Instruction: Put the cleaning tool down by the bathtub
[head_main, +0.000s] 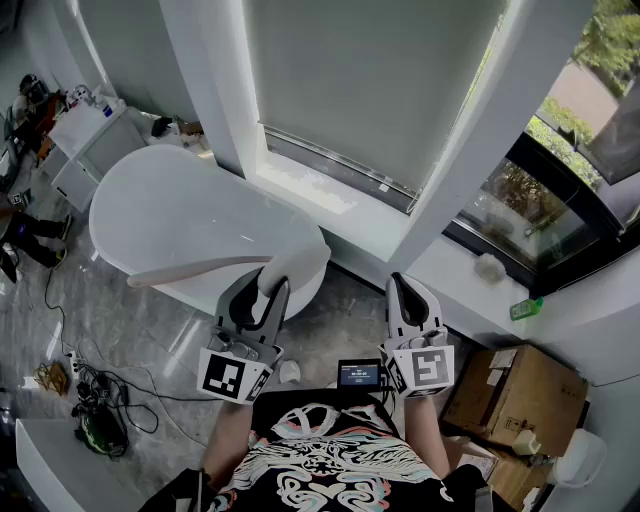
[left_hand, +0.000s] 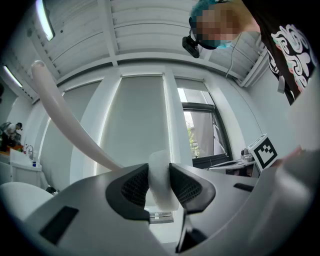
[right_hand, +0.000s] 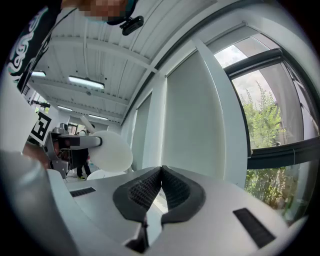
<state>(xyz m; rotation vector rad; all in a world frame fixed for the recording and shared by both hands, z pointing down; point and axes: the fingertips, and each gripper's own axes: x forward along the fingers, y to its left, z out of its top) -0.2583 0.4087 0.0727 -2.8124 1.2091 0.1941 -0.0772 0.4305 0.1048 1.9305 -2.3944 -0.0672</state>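
Note:
The cleaning tool (head_main: 195, 270) is white, with a long curved handle and a rounded head. My left gripper (head_main: 268, 292) is shut on the head end, and the handle reaches left over the rim of the white bathtub (head_main: 170, 205). In the left gripper view the head (left_hand: 161, 182) is pinched between the black pads of the left gripper (left_hand: 159, 176), and the handle (left_hand: 65, 117) arcs up to the left. My right gripper (head_main: 402, 288) hovers to the right, shut and empty. The right gripper view shows its pads (right_hand: 161, 172) meeting, with the tool's head (right_hand: 112, 150) off to the left.
A cardboard box (head_main: 515, 385) stands on the floor at the right. A green bottle (head_main: 526, 308) lies on the window sill. Cables (head_main: 100, 395) trail over the marble floor at the left. A white cabinet (head_main: 85, 140) stands beyond the tub's far end.

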